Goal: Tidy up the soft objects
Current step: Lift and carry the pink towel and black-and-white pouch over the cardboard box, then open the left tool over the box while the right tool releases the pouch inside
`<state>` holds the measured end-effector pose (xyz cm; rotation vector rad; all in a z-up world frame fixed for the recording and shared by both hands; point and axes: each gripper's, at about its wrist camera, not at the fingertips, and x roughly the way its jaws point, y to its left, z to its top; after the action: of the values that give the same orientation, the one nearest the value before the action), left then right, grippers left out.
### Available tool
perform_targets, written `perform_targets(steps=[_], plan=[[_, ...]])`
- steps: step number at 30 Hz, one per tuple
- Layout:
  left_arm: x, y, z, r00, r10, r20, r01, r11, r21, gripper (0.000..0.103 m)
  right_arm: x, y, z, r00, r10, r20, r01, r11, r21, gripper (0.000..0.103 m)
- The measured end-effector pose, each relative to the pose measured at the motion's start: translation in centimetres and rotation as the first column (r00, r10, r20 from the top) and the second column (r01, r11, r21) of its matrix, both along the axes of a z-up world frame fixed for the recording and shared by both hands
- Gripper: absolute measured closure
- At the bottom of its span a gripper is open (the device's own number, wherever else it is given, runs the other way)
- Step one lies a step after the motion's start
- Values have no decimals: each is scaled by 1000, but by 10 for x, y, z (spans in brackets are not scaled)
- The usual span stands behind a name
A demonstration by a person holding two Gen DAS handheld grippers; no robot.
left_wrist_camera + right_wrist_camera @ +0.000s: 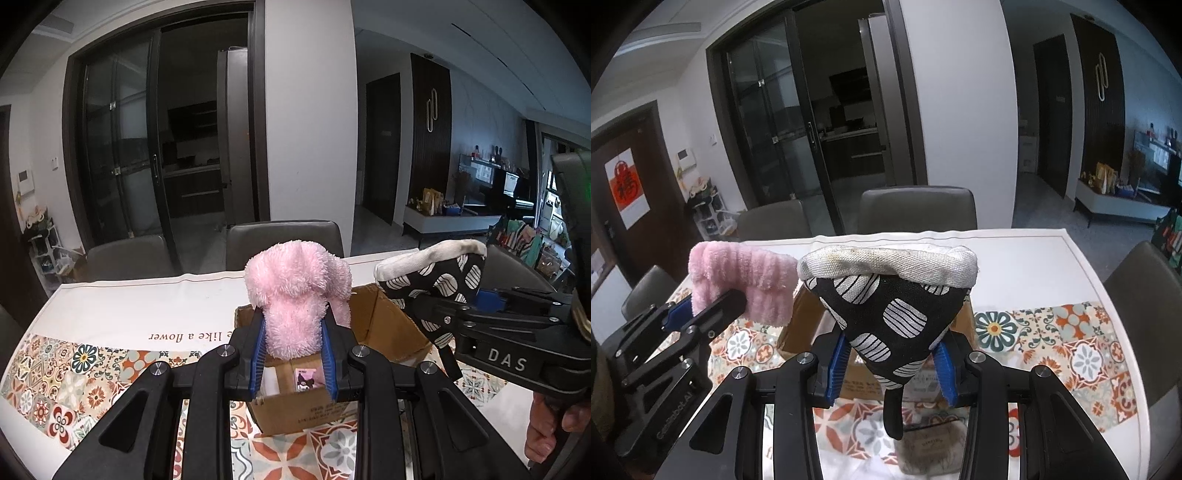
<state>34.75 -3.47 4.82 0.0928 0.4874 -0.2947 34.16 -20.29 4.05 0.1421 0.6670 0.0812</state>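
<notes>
Clamped between the blue pads of the left gripper (293,343) is a fluffy pink cloth (295,295), pinched low so that its bulk mushrooms upward above the fingers. From the left wrist view it hangs right over the open cardboard box (384,325), which sits on a patterned tablecloth (74,369); holding the cloth above the opening looks like the set-up for dropping it in. Inside the box a small pink-labelled item shows at the bottom, too small to identify. To the right, the right gripper (424,310) comes in from the side with a black-and-white patterned mitt (436,280), carried just beside the box's far flap.

From the right wrist view, the right gripper (890,362) is closed part-way on the mitt (894,317), gripping its narrow lower part so the cream-lined cuff faces up. A black loop dangles beneath. The box (801,325) lies mostly hidden behind the mitt, so the mitt too seems staged over it. The left gripper (713,306) holds the pink cloth (742,277) level with the mitt, the two soft items side by side, close but apparently not touching. Gray chairs (916,206) stand beyond the table.
</notes>
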Motion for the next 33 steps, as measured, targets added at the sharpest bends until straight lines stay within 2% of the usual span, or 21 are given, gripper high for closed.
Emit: perform_targets(steps=[15, 23, 30, 33], plan=[[61, -19, -27, 998, 10, -65, -7, 999, 36, 77, 71, -11, -26, 997, 7, -80, -5, 1000, 17, 61], [90, -27, -55, 989, 18, -147, -8, 998, 63, 77, 101, -14, -51, 989, 20, -147, -19, 1000, 9, 61], [95, -36, -72, 984, 17, -177, 0, 995, 95, 71, 113, -13, -76, 973, 28, -229, -32, 999, -11, 58], [96, -36, -77, 981, 18, -191, 0, 995, 97, 63, 116, -11, -83, 967, 38, -252, -44, 999, -21, 55]])
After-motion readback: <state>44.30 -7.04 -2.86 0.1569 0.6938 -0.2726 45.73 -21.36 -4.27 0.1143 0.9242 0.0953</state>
